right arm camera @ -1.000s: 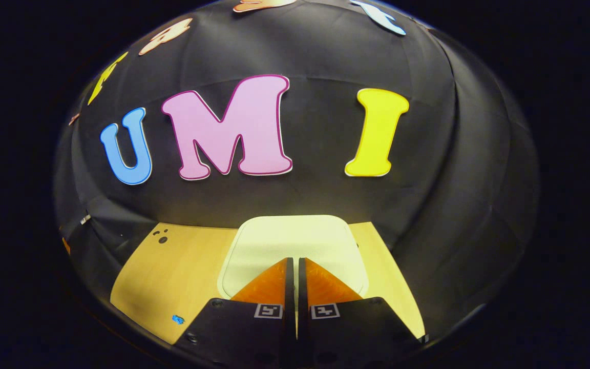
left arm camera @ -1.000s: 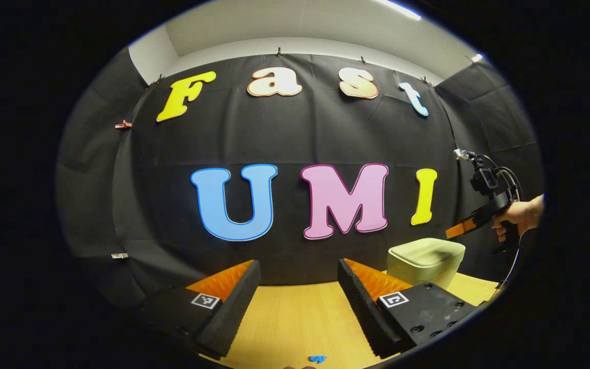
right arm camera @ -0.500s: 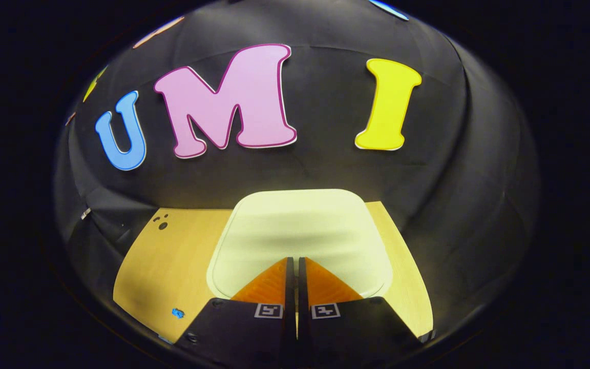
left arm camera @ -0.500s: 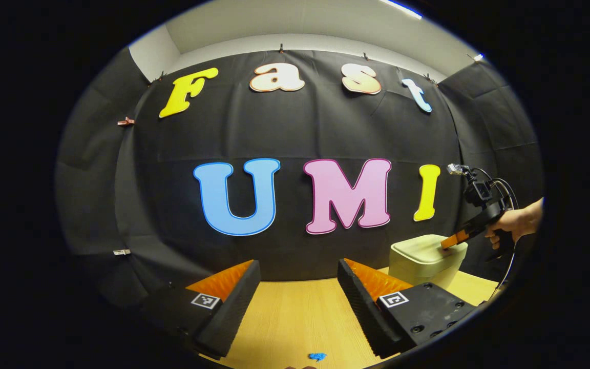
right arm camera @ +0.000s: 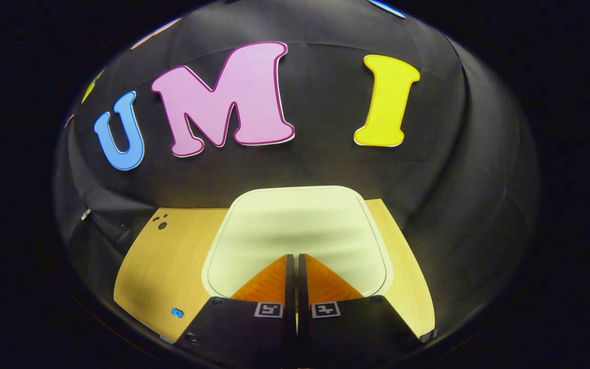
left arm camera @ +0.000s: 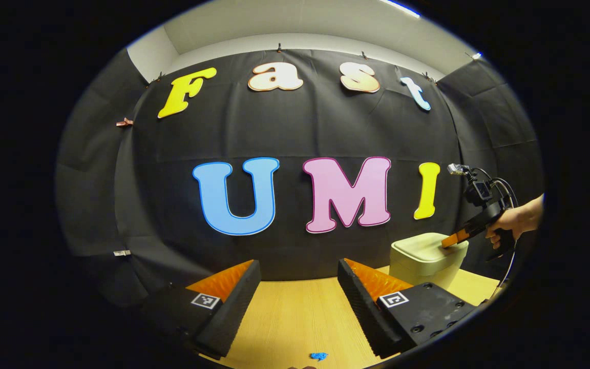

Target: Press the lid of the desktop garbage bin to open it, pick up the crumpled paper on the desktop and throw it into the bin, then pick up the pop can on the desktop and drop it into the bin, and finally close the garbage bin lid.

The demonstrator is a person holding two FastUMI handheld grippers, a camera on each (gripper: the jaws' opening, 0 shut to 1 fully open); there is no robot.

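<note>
Step in hand: pressing the lid to open the bin; judged from the fingertips meeting the lid, which lies flat and shut.
Right gripper (right arm camera: 293,256): fingers drawn together with just a thin slit between them, nothing held; pressed together they make one blunt point, which suits a push-to-open lid better than spread fingers would. In the left gripper view it (left arm camera: 451,239) slants down from a person's hand (left arm camera: 512,221), tip on the near-right part of the lid.
Left gripper (left arm camera: 297,271): fingers spread wide, empty, hanging above the bench well left of the bin; probably held ready for the pick-ups that follow.
Garbage bin (left arm camera: 423,266): stands at the back right of the bench, close to the black cloth wall; a squat body with rounded corners, pale cream, looks like smooth moulded plastic.
Lid (right arm camera: 295,225): rounded rectangle with a raised rim line around a gently domed, matt panel; soft bands of light across it suggest a slight sheen.
Bench (right arm camera: 172,261): light wood-grain top, flat and smooth.
Blue scrap (right arm camera: 176,312): small crumpled-looking fleck on the bench left of the bin; too small to identify.
Gripper pads: ribbed inner faces, wedge-shaped, likely for grip on the soft paper and the slick can.
Paper and can: I cannot place them from these views.
</note>
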